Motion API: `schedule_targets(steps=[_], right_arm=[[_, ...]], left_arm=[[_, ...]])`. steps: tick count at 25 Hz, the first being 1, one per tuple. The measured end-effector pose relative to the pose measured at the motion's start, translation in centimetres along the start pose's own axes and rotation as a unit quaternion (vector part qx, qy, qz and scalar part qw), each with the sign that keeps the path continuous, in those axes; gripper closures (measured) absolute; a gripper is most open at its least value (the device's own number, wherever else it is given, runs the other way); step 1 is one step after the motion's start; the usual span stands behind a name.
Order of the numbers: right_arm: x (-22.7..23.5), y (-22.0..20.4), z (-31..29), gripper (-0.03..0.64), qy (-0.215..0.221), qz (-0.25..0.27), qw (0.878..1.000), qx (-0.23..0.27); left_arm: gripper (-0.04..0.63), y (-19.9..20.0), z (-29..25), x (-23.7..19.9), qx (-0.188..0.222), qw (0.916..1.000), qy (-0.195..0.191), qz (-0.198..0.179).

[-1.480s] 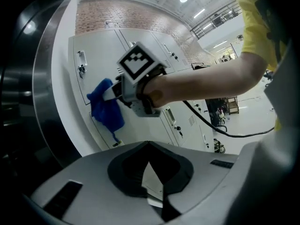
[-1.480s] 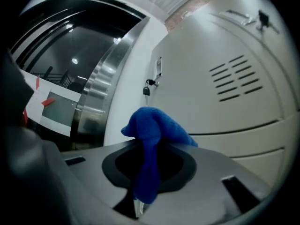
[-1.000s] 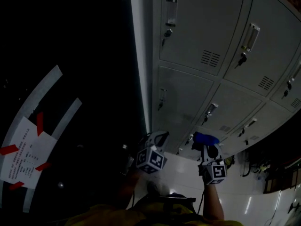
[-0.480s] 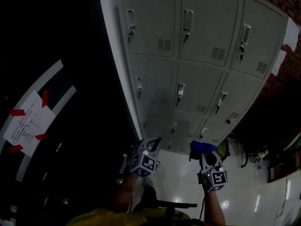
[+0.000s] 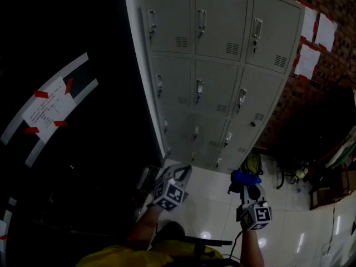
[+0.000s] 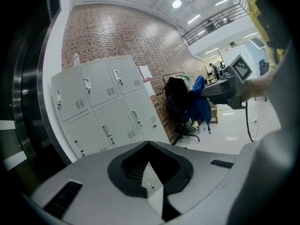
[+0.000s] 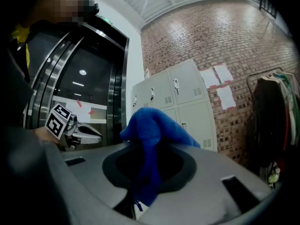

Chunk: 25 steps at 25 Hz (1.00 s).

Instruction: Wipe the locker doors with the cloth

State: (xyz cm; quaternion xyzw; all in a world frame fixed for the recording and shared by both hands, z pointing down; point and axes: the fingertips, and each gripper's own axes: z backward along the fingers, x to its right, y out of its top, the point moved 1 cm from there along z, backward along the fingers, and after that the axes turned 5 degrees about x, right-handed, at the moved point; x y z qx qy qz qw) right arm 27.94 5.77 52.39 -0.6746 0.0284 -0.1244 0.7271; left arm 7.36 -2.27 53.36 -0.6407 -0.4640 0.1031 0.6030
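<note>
A grey bank of lockers point(image 5: 217, 65), three doors wide and three high, stands against a brick wall, well beyond both grippers. In the right gripper view the lockers point(image 7: 176, 97) stand behind the blue cloth point(image 7: 152, 130). My right gripper point(image 5: 246, 178) is held low over the white floor, shut on that cloth point(image 5: 245, 177), which bunches above the jaws and hangs down between them. My left gripper point(image 5: 177, 177) is beside it to the left, shut with nothing in it point(image 6: 149, 146). The left gripper view shows the lockers point(image 6: 101, 107) far off. Neither gripper touches a door.
To the left of the lockers is a dark metal door with a taped paper notice point(image 5: 50, 107). White sheets point(image 5: 316, 35) hang on the brick wall. A bag point(image 5: 253, 163) sits at the lockers' foot, and dark clothes on a rack point(image 5: 334, 149) stand to the right. Glossy white tiles point(image 5: 211, 204) cover the floor.
The head view has swung so the whole bank of lockers now shows, farther off and more upright. Both grippers stay low in much the same places, the cloth still in the right one.
</note>
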Motion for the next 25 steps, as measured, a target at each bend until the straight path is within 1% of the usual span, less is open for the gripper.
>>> schedule_targets(steps=[3, 5, 8, 12, 17, 21, 25], right_arm=[[-1.5, 0.7, 2.0, 0.548, 0.007, -0.013, 1.000, 0.015], [-2.7, 1.0, 2.9, 0.548, 0.013, -0.015, 1.000, 0.024], [-4.4, 1.8, 3.9, 0.548, 0.018, -0.022, 0.999, 0.035], [-6.7, 2.4, 4.8, 0.548, 0.032, -0.026, 0.999, 0.035], [-8.4, 1.8, 5.6, 0.548, 0.033, -0.047, 0.998, 0.027], [-8.0, 1.2, 6.2, 0.548, 0.020, -0.051, 0.998, 0.022], [-8.3, 0.7, 6.3, 0.548, 0.017, -0.072, 0.997, 0.020]], left_arm=[[0.601, 1.6, 1.8, 2.6, 0.010, 0.9997, -0.017, -0.011], [0.601, 2.4, 2.7, 3.6, 0.017, 0.9994, -0.024, -0.020], [0.601, 3.4, 3.8, 4.3, 0.025, 0.9988, -0.028, -0.031], [0.601, 4.2, 5.5, 4.9, 0.033, 0.9982, -0.023, -0.044], [0.601, 3.4, 7.0, 5.5, 0.029, 0.9986, -0.034, -0.031], [0.601, 2.9, 7.3, 6.4, 0.028, 0.9981, -0.044, -0.032], [0.601, 2.6, 7.7, 6.8, 0.029, 0.9977, -0.055, -0.028]])
